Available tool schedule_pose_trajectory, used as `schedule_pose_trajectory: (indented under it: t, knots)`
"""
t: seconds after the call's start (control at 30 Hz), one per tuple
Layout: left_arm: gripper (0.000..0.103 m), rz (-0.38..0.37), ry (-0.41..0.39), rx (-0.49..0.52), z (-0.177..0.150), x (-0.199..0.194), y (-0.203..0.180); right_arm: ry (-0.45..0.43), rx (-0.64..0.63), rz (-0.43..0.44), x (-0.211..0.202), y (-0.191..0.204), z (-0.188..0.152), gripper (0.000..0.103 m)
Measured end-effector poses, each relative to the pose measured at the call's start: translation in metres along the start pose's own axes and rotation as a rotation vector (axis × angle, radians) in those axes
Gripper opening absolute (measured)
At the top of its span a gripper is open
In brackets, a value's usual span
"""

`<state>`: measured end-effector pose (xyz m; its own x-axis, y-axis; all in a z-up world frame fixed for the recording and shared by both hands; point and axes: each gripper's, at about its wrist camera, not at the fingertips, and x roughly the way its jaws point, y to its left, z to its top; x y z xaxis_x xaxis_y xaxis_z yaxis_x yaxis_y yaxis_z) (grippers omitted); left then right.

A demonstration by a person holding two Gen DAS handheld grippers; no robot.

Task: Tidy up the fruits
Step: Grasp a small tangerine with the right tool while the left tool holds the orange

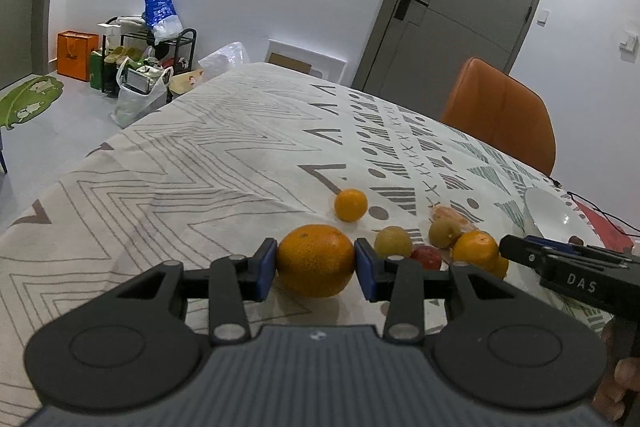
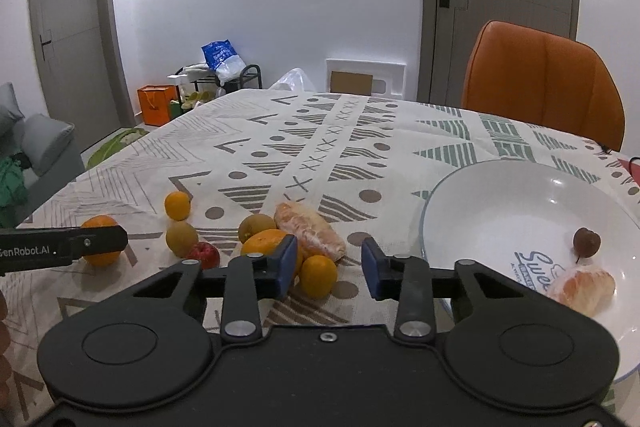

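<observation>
My left gripper is shut on a large orange low over the patterned tablecloth; it also shows in the right wrist view. My right gripper is open and empty, just above a small orange beside the fruit pile. The pile holds another orange, two yellow-green fruits, a red fruit and a peeled orange. A small orange lies apart. The white bowl at right holds a dark small fruit and a peeled orange piece.
An orange chair stands behind the table's far right edge. The table's left edge drops to the floor, with bags and a shoe rack beyond. A black cable lies past the bowl.
</observation>
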<state>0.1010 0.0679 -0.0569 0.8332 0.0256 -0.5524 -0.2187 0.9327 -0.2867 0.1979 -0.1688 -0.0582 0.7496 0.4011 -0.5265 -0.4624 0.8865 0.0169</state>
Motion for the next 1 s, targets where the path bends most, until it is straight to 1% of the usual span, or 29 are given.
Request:
schedule_pose_trajectory:
  t: [0.03,0.2,0.4,0.5,0.53,0.57,0.6,0.63,0.7,0.73,0.77,0.8,0.83,1.0]
  knots:
    - [0.041,0.0,0.0,-0.002,0.0,0.0,0.001,0.002,0.001,-0.002,0.0,-0.001,0.0,0.033]
    - [0.041,-0.002,-0.001,-0.009,0.001,0.001,0.003,0.024,0.014,-0.003,0.001,-0.001,-0.002,0.033]
    - [0.041,0.001,-0.004,-0.016,0.002,0.0,0.006,-0.022,0.035,0.05,-0.008,0.002,0.004,0.035]
    - [0.041,0.005,-0.008,-0.017,0.002,-0.002,0.007,-0.007,0.016,0.066,-0.002,0.009,0.005,0.042]
    - [0.041,0.007,-0.009,-0.017,0.002,-0.003,0.008,0.004,0.012,0.071,0.001,0.011,0.004,0.047]
    - [0.041,0.01,-0.01,-0.017,0.002,-0.003,0.009,0.017,0.01,0.076,0.005,0.012,0.003,0.05]
    - [0.041,0.012,-0.011,-0.018,0.002,-0.004,0.009,0.027,0.005,0.079,0.008,0.014,0.002,0.051]
    - [0.041,0.015,-0.012,-0.019,0.003,-0.005,0.01,0.015,-0.008,0.071,0.008,0.017,0.001,0.048]
    - [0.041,0.021,-0.013,-0.02,0.004,-0.006,0.011,0.001,-0.026,0.07,0.008,0.019,0.001,0.023]
    - [0.041,0.021,-0.013,-0.021,0.004,-0.006,0.01,-0.001,-0.014,0.097,0.007,0.018,0.002,0.02]
    - [0.041,0.02,-0.013,-0.02,0.005,-0.006,0.01,0.001,-0.004,0.095,0.005,0.017,0.003,0.009]
    - [0.041,0.017,-0.014,-0.018,0.005,-0.006,0.008,-0.009,-0.007,0.086,0.003,0.017,0.003,0.002]
    - [0.041,0.013,-0.016,-0.015,0.005,-0.006,0.007,-0.014,-0.015,0.077,0.001,0.016,0.004,0.0]
    - [0.041,-0.009,-0.012,0.005,0.003,-0.007,-0.003,-0.006,0.016,0.08,-0.006,0.007,0.004,0.0]
